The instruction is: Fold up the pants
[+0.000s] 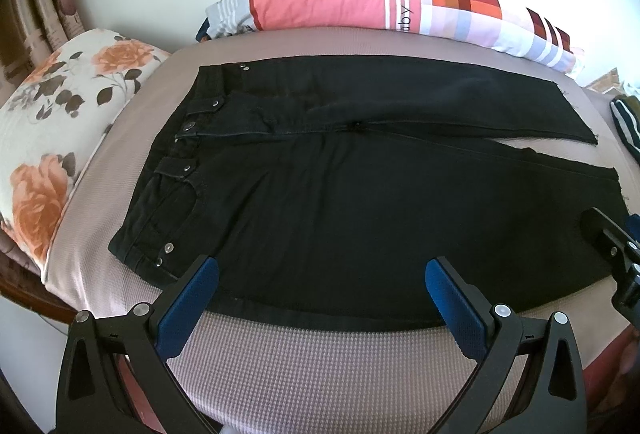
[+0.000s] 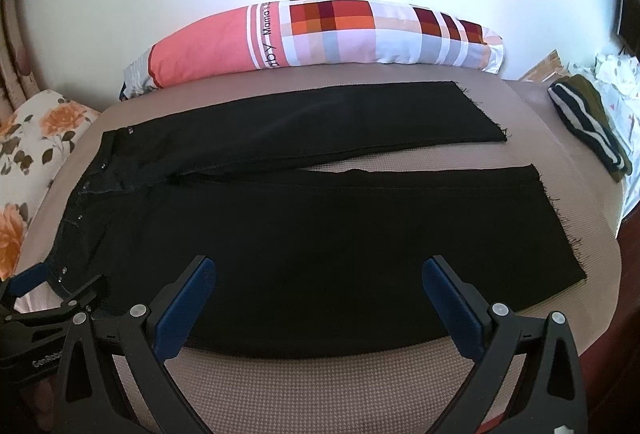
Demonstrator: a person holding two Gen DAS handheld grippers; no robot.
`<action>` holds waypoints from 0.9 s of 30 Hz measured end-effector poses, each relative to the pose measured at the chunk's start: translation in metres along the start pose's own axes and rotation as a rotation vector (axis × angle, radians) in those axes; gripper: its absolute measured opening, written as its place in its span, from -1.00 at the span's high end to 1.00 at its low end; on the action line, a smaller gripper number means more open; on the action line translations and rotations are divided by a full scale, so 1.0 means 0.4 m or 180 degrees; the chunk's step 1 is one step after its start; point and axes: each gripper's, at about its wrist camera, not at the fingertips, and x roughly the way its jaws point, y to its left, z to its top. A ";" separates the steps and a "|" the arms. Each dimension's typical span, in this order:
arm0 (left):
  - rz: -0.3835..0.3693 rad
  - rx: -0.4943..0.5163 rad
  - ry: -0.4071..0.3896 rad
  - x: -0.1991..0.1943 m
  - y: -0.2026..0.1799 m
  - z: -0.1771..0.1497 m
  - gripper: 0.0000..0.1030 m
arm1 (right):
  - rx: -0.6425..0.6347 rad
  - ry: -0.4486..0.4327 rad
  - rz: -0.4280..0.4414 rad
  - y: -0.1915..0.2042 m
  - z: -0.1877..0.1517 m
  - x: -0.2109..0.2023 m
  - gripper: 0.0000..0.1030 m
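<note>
The left gripper [image 1: 322, 274] stands wide open, empty, poised over the near edge of the pants [image 1: 360, 201] close to the waistband [image 1: 188, 153]. The pants lie flat and unfolded on the bed [image 1: 320, 366], waist to the left, both legs running right and parted in a narrow V with a strip of cover showing between them. The right gripper [image 2: 320, 274] is likewise spread wide and holds nothing, hanging above the near leg [image 2: 360, 234] further toward the hem [image 2: 560, 234].

Nothing is folded yet, so the risks lie in the first grasp. The fabric is dark and lies tight against the cover; pads closing from above may pinch only the top layer, or catch the cover with it, and the leg would then lift unevenly. If the two grippers lift at different heights, the near leg may twist and land askew on the far leg [image 2: 320, 121]. The frayed hem could also snag.
</note>
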 end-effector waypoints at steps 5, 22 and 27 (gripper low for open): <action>-0.0017 -0.0019 -0.0007 0.021 0.013 0.033 -0.99 | 0.0055 0.0087 0.0037 -0.011 0.013 0.019 -1.00; -0.0111 -0.0510 -0.0280 0.154 0.333 0.360 -0.98 | 0.1041 0.0118 0.1354 -0.114 0.137 0.116 -1.00; -0.0239 -0.0723 -0.0159 0.270 0.446 0.439 -0.96 | 0.1012 0.0155 0.1386 -0.080 0.173 0.172 -1.00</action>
